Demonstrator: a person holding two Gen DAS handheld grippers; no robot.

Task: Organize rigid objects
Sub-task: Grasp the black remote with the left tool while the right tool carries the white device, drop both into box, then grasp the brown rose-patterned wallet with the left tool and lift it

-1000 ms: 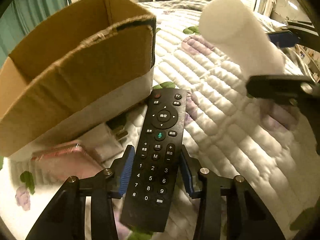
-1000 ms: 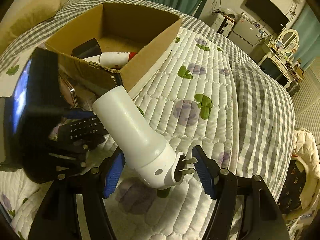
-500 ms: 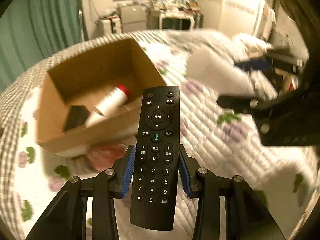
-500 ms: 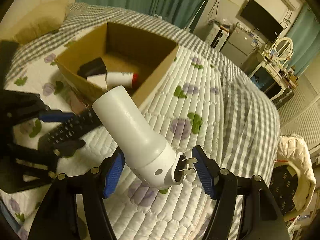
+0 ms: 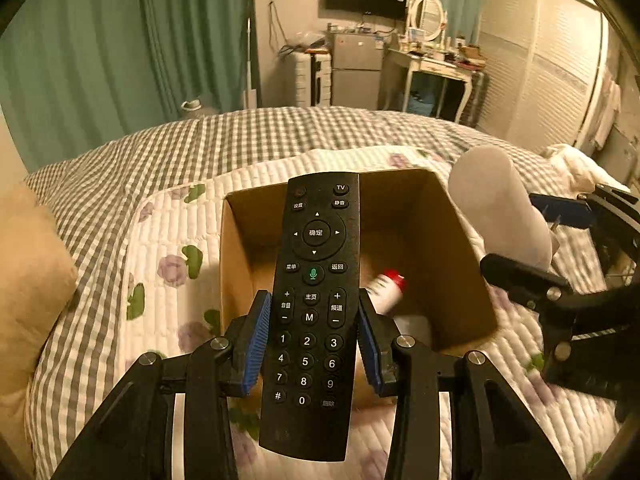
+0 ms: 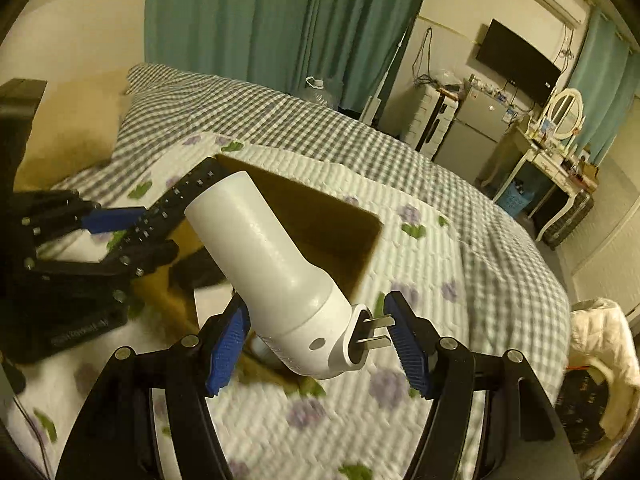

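Note:
My left gripper (image 5: pixel 312 340) is shut on a black TV remote (image 5: pixel 314 304) and holds it above the open cardboard box (image 5: pixel 460 264) on the bed. My right gripper (image 6: pixel 316 340) is shut on a white cylindrical plug-in device (image 6: pixel 276 272) with two metal prongs, held over the box's right side (image 6: pixel 344 232). The device also shows in the left wrist view (image 5: pixel 500 212). The remote and left gripper show in the right wrist view (image 6: pixel 168 208). A white bottle with a red cap (image 5: pixel 386 290) lies inside the box.
The box stands on a white quilted cover with purple flowers (image 5: pixel 168 248) over a grey checked bedspread (image 6: pixel 280 120). A tan pillow (image 5: pixel 28 280) lies at the left. Green curtains, a fridge and a dressing table stand behind the bed.
Both grippers have risen with their objects and moved over the box. The left wrist view now looks down into the box from higher up.

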